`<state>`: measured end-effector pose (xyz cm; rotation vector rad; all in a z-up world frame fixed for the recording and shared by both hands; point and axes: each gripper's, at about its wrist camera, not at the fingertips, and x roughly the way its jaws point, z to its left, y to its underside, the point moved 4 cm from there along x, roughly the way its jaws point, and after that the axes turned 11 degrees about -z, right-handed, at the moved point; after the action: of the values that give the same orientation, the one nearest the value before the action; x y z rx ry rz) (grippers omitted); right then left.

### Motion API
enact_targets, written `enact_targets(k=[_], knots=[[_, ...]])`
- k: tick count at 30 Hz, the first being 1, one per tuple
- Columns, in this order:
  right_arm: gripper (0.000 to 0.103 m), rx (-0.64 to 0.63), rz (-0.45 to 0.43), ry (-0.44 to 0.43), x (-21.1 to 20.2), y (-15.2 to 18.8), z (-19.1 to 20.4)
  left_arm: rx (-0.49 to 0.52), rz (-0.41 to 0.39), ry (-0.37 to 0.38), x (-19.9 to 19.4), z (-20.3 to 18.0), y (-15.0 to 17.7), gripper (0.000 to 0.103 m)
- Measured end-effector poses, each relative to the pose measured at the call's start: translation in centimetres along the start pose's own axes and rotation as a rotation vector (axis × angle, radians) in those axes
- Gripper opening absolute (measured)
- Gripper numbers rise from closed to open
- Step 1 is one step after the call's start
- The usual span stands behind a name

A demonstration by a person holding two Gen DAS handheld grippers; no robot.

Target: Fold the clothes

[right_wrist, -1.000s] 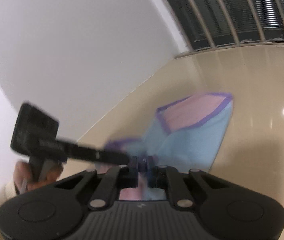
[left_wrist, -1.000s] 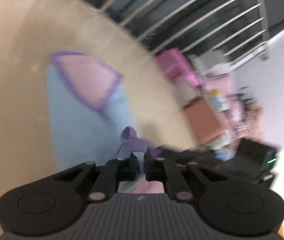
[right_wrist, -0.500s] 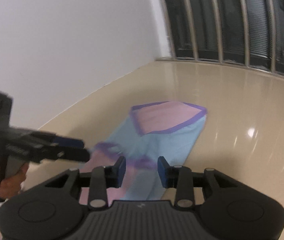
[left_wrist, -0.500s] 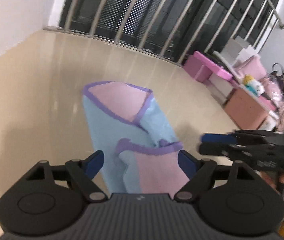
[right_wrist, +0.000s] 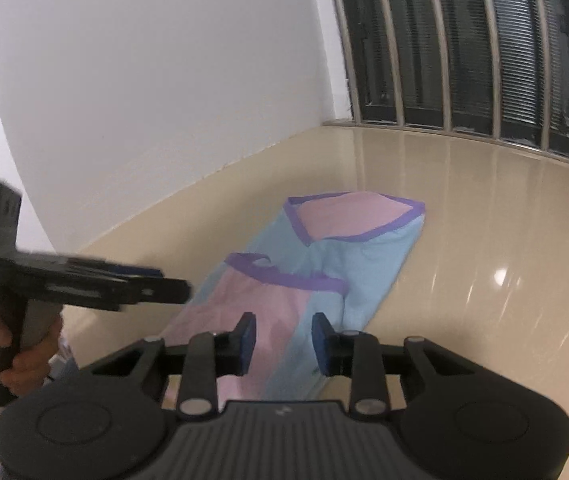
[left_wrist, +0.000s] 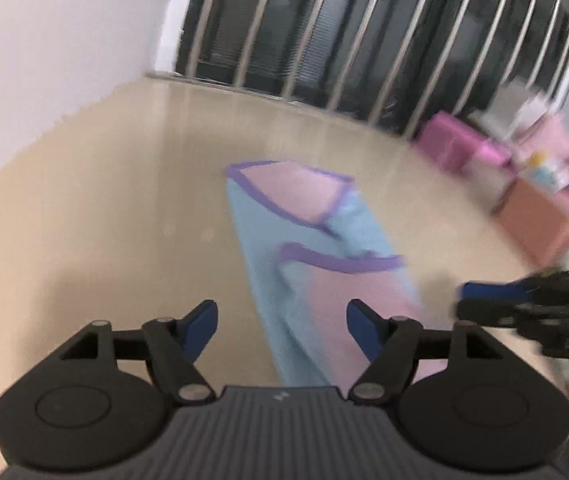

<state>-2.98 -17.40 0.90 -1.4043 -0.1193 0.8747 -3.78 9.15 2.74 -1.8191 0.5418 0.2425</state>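
A light blue and pink garment (left_wrist: 316, 240) with purple trim lies folded in a long strip on the glossy beige surface (left_wrist: 104, 240). My left gripper (left_wrist: 280, 320) hovers over the strip's near end with nothing gripped, its jaws wide apart and closing. In the right wrist view the same garment (right_wrist: 364, 256) lies ahead of my right gripper (right_wrist: 282, 336). Its jaws stand narrowly apart and are closing above the cloth without pressing on it. Each gripper shows in the other's view: the right gripper (left_wrist: 488, 300) beside the strip, the left gripper (right_wrist: 164, 284) over its left edge.
A white wall (right_wrist: 164, 80) and a barred window (left_wrist: 364, 40) border the surface at the back. Pink boxes (left_wrist: 456, 144) and a brown box (left_wrist: 536, 216) crowd the far right. A person's hand (right_wrist: 12, 344) holds the left gripper's handle.
A second ago both grippers were shut on the garment's purple-trimmed edge. They have let go, opened and drawn back, and the folded flap now lies flat on the strip.
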Motion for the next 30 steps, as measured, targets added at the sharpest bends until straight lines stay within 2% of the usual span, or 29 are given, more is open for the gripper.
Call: enact_targets(k=[2,4,6,7,10,11,13,14,16,18,19,22,24,25,26,27,30], knots=[[0.029,0.022,0.004,-0.004,-0.8,0.5,0.0,0.004,0.019,0.058,-1.0,-0.4,0.9,0.047],[0.029,0.042,0.020,-0.016,-1.2,1.4,0.3,0.033,0.054,0.092,-1.7,-1.0,1.9,0.036],[0.029,0.056,0.032,-0.026,-1.5,2.3,0.6,0.041,0.069,0.089,-1.8,-1.1,2.5,0.027],[0.029,0.058,0.036,-0.027,-1.7,2.7,0.9,0.040,0.075,0.088,-1.8,-1.1,2.8,0.018],[0.029,0.067,0.042,-0.017,-1.3,3.4,1.3,-0.023,0.072,0.100,-1.8,-0.6,3.2,0.005],[0.026,0.072,0.045,-0.012,-1.2,3.6,1.3,-0.032,0.071,0.105,-1.8,-0.6,3.4,0.004],[0.013,0.062,0.058,0.013,-0.9,4.0,1.5,-0.040,0.055,0.086,-2.0,-0.7,3.6,0.004],[0.009,0.053,0.063,0.032,-0.7,4.1,1.5,-0.085,0.050,0.070,-2.1,-0.3,3.6,0.004],[0.007,0.052,0.069,0.036,-0.4,4.3,1.7,-0.170,0.044,0.028,-2.2,0.7,3.9,0.003],[0.007,0.047,0.071,0.044,-0.3,4.4,1.9,-0.163,0.055,0.019,-2.0,0.7,4.0,0.005],[0.007,0.043,0.069,0.050,-0.3,4.5,2.0,-0.143,0.059,0.013,-2.0,0.5,4.0,0.011],[0.012,0.031,0.059,0.081,-0.6,4.3,2.0,-0.060,0.058,-0.023,-2.1,-0.2,3.2,0.052],[0.015,0.030,0.041,0.077,-1.2,3.9,2.0,-0.002,0.052,-0.029,-2.1,-0.6,2.5,0.051],[0.015,0.035,0.039,0.071,-1.3,3.8,2.0,0.018,0.066,-0.032,-1.7,-0.8,2.5,0.044],[0.015,0.041,0.037,0.066,-1.4,3.7,2.0,0.037,0.080,-0.035,-1.3,-0.9,2.6,0.019],[0.015,0.043,0.039,0.066,-1.3,3.7,2.0,0.054,0.095,-0.038,-1.0,-1.0,2.6,0.009],[0.013,0.031,0.059,0.091,-0.8,4.0,1.8,0.068,0.102,-0.052,-0.6,-1.2,2.9,0.008]])
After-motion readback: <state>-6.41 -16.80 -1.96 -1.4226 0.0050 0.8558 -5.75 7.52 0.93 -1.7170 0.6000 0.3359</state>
